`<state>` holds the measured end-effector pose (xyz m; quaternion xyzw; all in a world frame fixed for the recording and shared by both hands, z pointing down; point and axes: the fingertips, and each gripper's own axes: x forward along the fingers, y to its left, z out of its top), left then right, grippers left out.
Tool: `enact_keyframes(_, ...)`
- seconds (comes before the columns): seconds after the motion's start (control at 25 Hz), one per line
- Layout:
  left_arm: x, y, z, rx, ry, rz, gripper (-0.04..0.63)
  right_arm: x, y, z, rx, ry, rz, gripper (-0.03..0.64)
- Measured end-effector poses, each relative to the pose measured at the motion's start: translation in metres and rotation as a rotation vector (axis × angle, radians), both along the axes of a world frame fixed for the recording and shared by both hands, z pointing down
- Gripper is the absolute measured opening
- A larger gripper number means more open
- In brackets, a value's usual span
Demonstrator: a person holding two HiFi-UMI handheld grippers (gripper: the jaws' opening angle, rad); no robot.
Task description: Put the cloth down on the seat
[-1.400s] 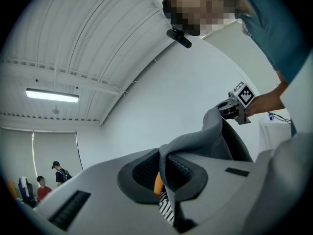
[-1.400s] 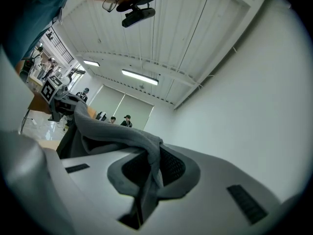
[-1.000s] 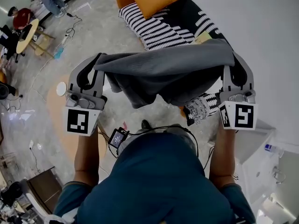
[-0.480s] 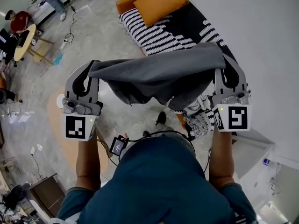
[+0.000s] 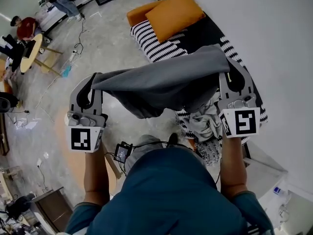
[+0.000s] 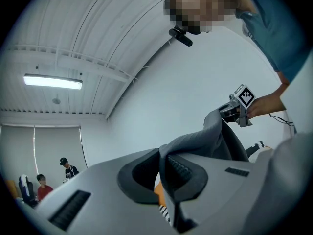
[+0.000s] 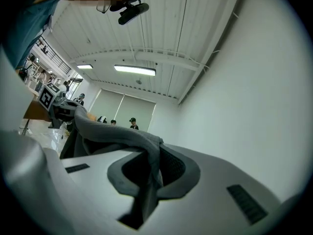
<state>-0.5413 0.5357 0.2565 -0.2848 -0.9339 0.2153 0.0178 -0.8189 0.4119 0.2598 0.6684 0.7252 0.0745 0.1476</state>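
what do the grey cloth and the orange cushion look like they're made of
Grey cloth: looks like a soft, matte knit or fleece fabric; it sags and folds loosely where it hangs. Orange rectangular cushion: seems a matte fabric cover over soft filling, judging by its plump shape; the weave is too small to tell.

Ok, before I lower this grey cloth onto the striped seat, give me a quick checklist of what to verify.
1. Left gripper clamped on cloth: ok.
2. Right gripper clamped on cloth: ok.
3. Cloth stretched between them, sagging mid-span: ok.
4. Whole cloth above the seat: not ok, left end is over floor.
5. Landing spot bare: not ok, crumpled clothes lie on it near the right gripper.
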Motion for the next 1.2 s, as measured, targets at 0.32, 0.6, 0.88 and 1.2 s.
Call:
enact_keyframes(0.32,-0.014,0.094,0.005,0.033,-0.009,0.049,0.008,-0.019,0.084,0.002,0.018,0.01,0.065,0.031)
enact_keyframes(0.6,-0.023,0.184,0.01,0.077,-0.017,0.134,0.008,-0.021,0.159,-0.008,0.009,0.075,0.128,0.029)
enact_keyframes(0.88,-0.039,0.249,0.012,0.081,-0.019,0.17,0.008,-0.035,0.218,-0.007,0.023,0.068,0.168,0.03)
enact_keyframes(1.2,-0.082,0.316,0.01,0.075,-0.016,0.167,0.008,-0.073,0.282,-0.002,0.01,0.071,0.159,0.029)
